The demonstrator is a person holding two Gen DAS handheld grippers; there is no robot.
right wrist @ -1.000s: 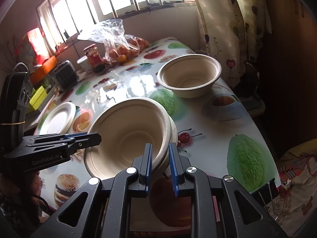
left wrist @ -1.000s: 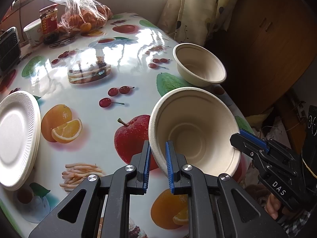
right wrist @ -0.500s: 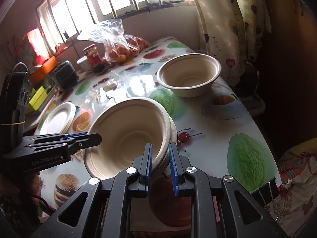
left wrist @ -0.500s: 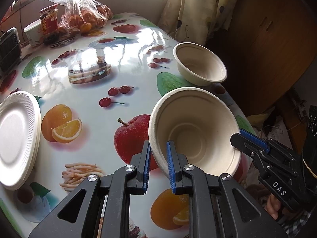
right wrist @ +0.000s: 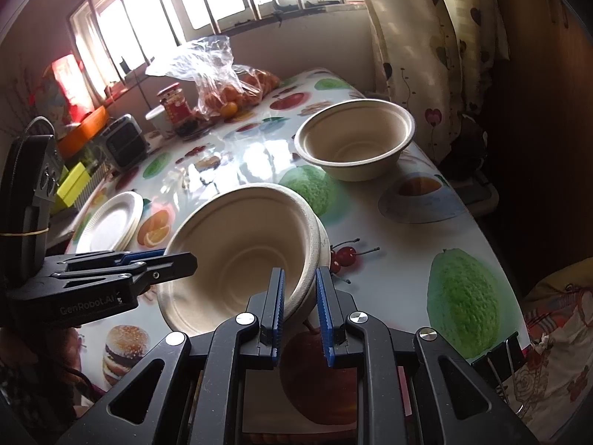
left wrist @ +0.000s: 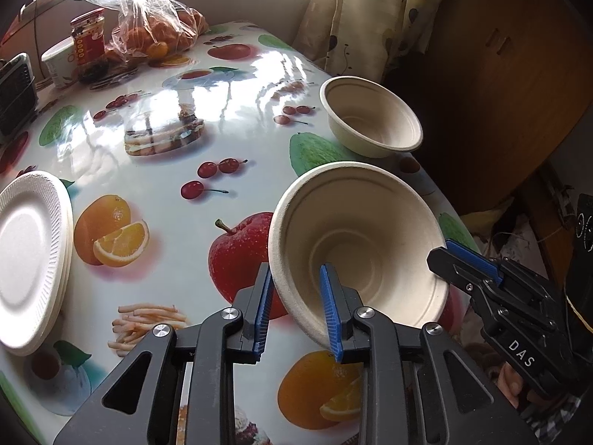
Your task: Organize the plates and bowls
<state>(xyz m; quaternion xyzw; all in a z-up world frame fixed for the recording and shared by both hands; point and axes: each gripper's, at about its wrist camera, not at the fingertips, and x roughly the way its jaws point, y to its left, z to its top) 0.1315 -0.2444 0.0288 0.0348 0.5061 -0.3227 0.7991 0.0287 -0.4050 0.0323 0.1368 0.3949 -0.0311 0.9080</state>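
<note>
Left-wrist view: we are easing our left gripper (left wrist: 298, 307) open off the tilted paper bowls' (left wrist: 355, 244) near rim above the fruit-print tablecloth (left wrist: 155, 170), while our right gripper (right wrist: 299, 307) is clamping the far rim, ideally firmly until they settle.

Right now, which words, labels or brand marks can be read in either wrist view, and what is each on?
"DAS": on the right gripper body, seen from the left wrist.
"GenRobot.AI": on the left gripper body, seen from the right wrist.
Red jar label: print too blurred to read.
</note>
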